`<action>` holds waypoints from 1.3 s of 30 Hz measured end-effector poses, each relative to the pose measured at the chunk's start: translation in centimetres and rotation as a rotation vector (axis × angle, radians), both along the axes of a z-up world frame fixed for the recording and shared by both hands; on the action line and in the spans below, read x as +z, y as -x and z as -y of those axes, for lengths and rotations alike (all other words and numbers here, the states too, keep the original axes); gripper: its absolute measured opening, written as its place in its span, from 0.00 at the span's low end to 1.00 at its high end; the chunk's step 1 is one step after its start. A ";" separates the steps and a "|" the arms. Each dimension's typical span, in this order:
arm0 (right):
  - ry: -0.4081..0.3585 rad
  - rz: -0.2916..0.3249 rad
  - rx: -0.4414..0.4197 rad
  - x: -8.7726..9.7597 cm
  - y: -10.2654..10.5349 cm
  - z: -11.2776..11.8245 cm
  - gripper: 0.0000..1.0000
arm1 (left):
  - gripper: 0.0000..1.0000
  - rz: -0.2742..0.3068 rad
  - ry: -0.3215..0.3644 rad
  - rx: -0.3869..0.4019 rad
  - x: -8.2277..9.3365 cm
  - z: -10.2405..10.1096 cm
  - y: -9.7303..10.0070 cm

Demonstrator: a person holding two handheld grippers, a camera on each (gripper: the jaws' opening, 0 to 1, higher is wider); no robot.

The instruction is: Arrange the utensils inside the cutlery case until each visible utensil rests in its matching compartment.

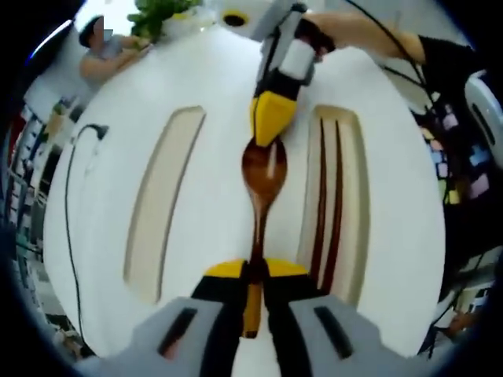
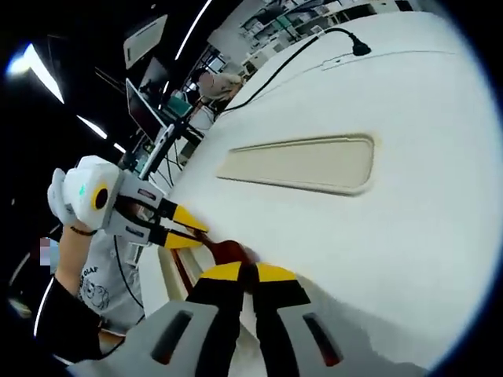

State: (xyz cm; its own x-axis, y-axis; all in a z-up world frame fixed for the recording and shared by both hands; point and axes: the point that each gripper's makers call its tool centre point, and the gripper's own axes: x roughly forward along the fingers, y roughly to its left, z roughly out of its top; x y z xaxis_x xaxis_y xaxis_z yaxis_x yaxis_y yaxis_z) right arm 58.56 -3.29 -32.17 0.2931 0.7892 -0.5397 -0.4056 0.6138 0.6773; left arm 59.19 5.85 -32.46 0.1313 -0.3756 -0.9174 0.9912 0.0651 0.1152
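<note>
At frame centre of the left gripper view, one wooden spoon [image 1: 262, 188] lies on the white table [image 1: 212, 78], its handle grasped by the left claw [image 1: 254, 271]; the right claw [image 1: 269, 118] is clenched on its bowl. Two cutlery trays: one empty [image 1: 161, 204], one [image 1: 354, 259] holding two chopsticks [image 1: 328, 196].

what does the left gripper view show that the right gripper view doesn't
Left gripper view alone: the spoon full length, its handle pinched by the left gripper, and dark chopsticks lying in the right-hand tray.

Right gripper view alone: a monitor and shelving beyond the table's far edge.

Both: the white table, the empty beige tray, the black cable, the right gripper with its fingers closed at the spoon's bowl, and the left gripper.
</note>
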 end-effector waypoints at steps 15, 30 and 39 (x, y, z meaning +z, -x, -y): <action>-0.073 0.170 -0.050 4.6 -0.3 1.1 0.02 | 0.08 0.120 0.041 -0.028 3.7 1.2 -0.6; -0.088 0.276 -0.033 7.3 2.5 0.5 0.02 | 0.07 0.186 0.061 -0.067 6.4 0.5 2.5; -0.069 0.340 -0.025 6.7 4.4 0.2 0.02 | 0.07 0.184 0.067 -0.100 4.7 0.3 5.4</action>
State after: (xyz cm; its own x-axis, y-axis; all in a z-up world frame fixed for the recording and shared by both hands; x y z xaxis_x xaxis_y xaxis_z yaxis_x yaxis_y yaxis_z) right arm 54.13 -3.49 -25.43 0.4667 0.8107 -0.3535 -0.6009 0.5840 0.5458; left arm 53.83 5.55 -27.81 0.2530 -0.4545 -0.8540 0.9558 -0.0192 0.2934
